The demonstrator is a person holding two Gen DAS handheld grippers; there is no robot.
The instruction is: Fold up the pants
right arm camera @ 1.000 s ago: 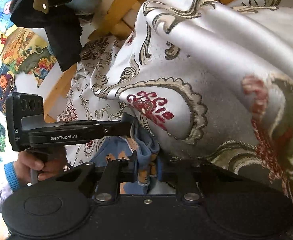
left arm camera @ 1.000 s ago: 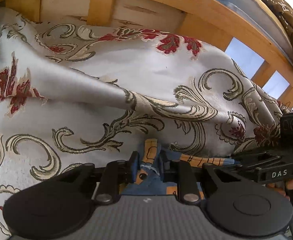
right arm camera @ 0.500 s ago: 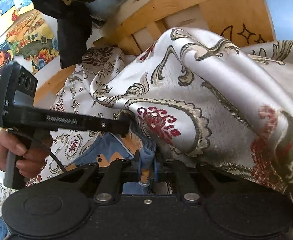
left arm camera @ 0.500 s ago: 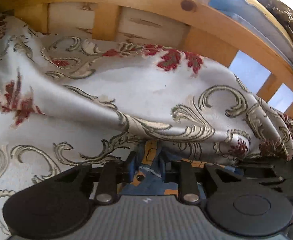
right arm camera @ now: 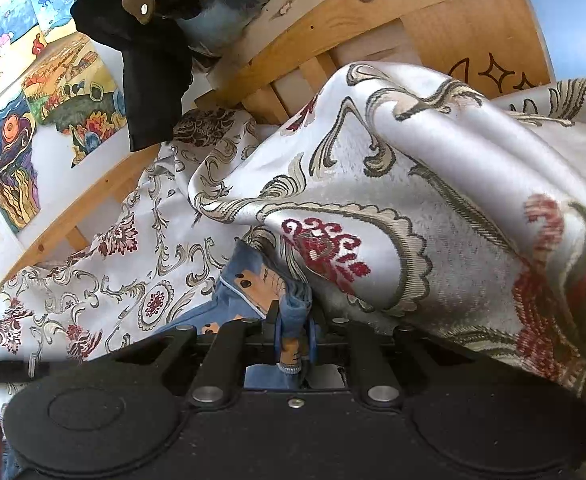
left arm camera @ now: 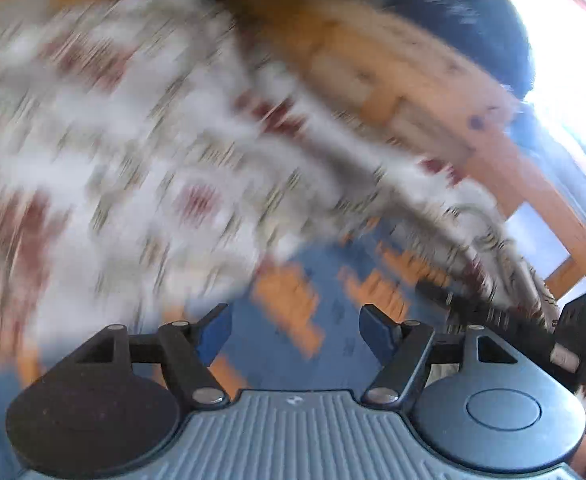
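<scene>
Since half a sec ago the left gripper (left arm camera: 295, 330) has let go: its blue pads (left arm camera: 214, 334) were pinched on a fold of the pants and now stand wide apart w/ nothing between them. The left wrist view is heavily motion-blurred, so the tool is prob. swinging fast. Under the gap, from 6 to about 2 o'clock, lies the blue-and-orange cloth of the pants (left arm camera: 289, 336), flat as far as the blur lets one tell. The floral bedspread (left arm camera: 105, 168) fills the 9 to 12 o'clock side and the wooden bed frame (left arm camera: 409, 92) arcs across 1 to 3 o'clock. The black bar at 3 o'clock is prob. the other tool; too smeared to be sure.

Moving right, the right gripper (right arm camera: 293, 338) has not changed: jaws clenched on a bunched edge of the pants (right arm camera: 249, 280), which run off toward 9 o'clock over the bedspread (right arm camera: 373, 208). A big ridge of that bedspread sits at 1 to 3 o'clock, just beside the held edge. Dark clothes (right arm camera: 153, 60) hang off the bed frame (right arm camera: 333, 12) at 11 o'clock.

Judgement: one corner of the fold is laid down and released, the other isn't yet. Fold seems mid-way; the right side likely needs placing and freeing next.
</scene>
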